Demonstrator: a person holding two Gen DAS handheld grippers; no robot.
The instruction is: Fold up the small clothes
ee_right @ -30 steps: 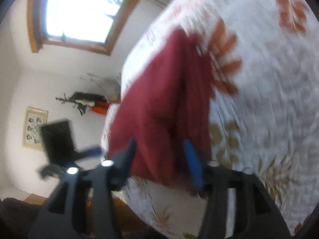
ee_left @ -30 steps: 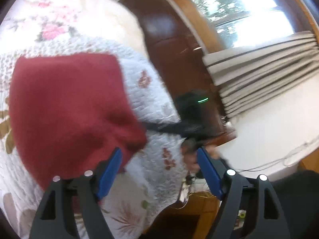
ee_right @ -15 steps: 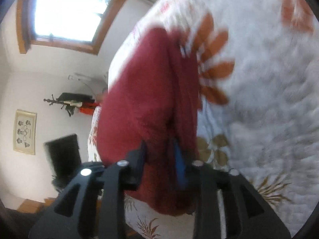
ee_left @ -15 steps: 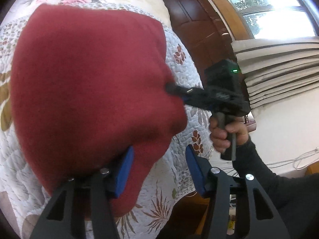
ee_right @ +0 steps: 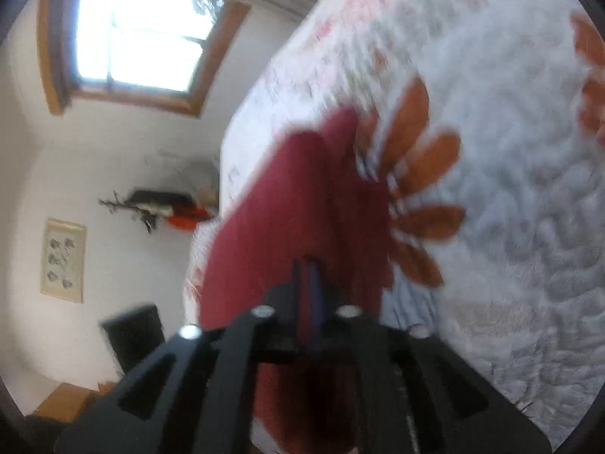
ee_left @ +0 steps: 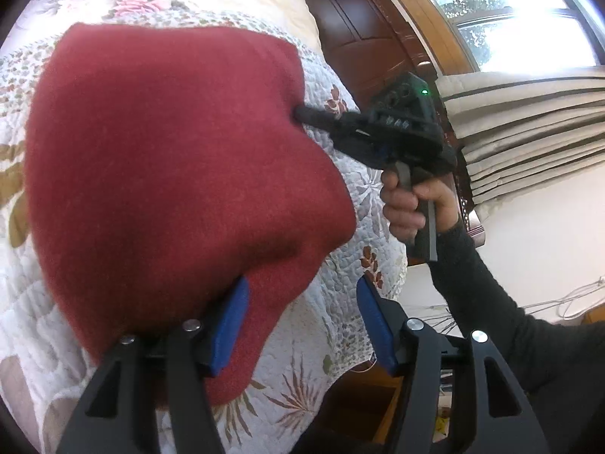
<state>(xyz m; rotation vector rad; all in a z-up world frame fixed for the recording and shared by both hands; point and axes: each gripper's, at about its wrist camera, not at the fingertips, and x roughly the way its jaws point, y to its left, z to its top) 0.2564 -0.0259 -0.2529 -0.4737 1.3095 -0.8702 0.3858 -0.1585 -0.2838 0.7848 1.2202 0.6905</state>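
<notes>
Red garment (ee_left: pixel 170 174) on quilt (ee_left: pixel 340 196), right hand-held gripper (ee_right: pixel 308 283) clamping it, left hand-held gripper (ee_left: pixel 302 321) apart.

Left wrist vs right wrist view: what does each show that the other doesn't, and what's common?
Left wrist only: the left gripper, jaws open, near the red garment's lower edge; the whole right gripper from outside, its tip at the garment's right edge; the hand holding it; a dark sleeve; the curtains.

Right wrist only: the right gripper up close, blue pads pressed together on the cloth; a framed picture on the wall.

Both: the red garment, the floral quilt, a window.
</notes>
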